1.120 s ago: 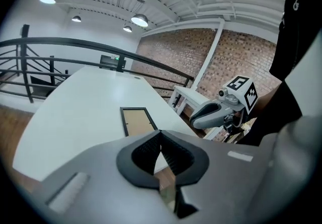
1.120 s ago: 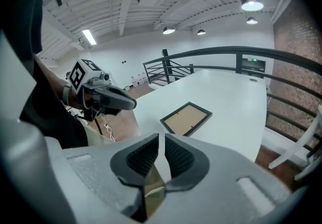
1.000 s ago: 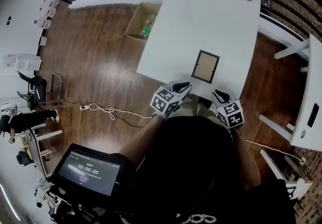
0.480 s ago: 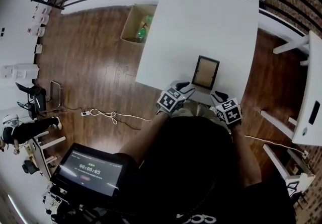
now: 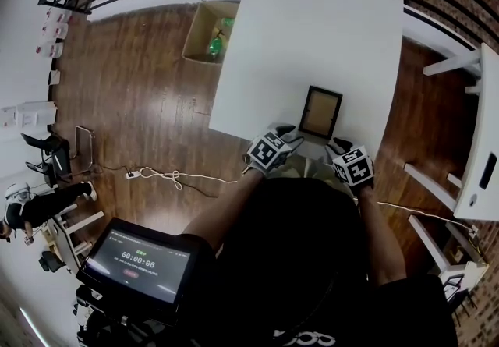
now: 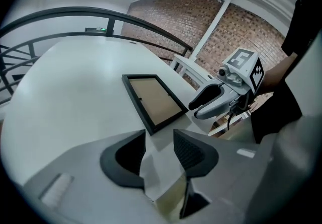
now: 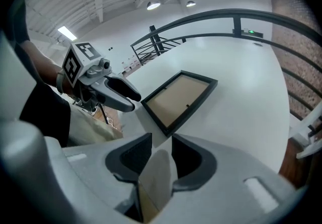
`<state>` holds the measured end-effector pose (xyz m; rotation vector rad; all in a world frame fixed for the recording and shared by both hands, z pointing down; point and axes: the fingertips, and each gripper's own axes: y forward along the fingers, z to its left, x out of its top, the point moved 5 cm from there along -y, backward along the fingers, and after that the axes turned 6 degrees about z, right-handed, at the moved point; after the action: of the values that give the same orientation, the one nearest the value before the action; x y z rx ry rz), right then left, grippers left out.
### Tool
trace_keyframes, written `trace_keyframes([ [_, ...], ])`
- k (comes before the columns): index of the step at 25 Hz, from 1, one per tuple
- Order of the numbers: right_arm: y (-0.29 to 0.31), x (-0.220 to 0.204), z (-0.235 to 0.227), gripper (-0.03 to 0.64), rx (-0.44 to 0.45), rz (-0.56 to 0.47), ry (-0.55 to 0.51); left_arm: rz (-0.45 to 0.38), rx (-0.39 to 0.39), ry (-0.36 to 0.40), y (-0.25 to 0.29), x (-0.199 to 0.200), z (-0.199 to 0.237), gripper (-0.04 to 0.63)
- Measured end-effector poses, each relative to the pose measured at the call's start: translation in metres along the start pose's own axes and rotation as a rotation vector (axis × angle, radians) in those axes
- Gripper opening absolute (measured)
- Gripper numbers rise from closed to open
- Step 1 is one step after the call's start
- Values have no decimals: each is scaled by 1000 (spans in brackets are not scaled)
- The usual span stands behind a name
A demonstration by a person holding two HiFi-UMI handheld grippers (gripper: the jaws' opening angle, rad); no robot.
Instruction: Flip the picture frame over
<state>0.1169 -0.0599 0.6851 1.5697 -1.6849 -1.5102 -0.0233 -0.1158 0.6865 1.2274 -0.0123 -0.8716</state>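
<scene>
The frame (image 5: 320,112) lies flat, brown back up, by the near edge of the table (image 5: 312,26). My left gripper (image 5: 288,135) and right gripper (image 5: 337,147) hover just short of its near side. Both pairs of jaws have just been opening and stand apart with nothing between them.

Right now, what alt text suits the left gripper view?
A black picture frame lies face-down on the white table, beyond the left gripper; the right gripper hovers beside it. Both grippers' empty jaws have just been opening.
</scene>
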Motion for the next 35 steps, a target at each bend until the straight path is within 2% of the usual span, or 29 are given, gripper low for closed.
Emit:
trace_keyframes([
  [8, 7, 0, -4, 107, 7, 11, 9, 35, -16, 13, 12, -1, -7, 186],
  [23, 0, -1, -1, 114, 13, -11, 21, 14, -56, 19, 8, 5, -15, 186],
  [35, -32, 11, 3, 123, -21, -59, 14, -27, -83, 98, -18, 23, -29, 186],
])
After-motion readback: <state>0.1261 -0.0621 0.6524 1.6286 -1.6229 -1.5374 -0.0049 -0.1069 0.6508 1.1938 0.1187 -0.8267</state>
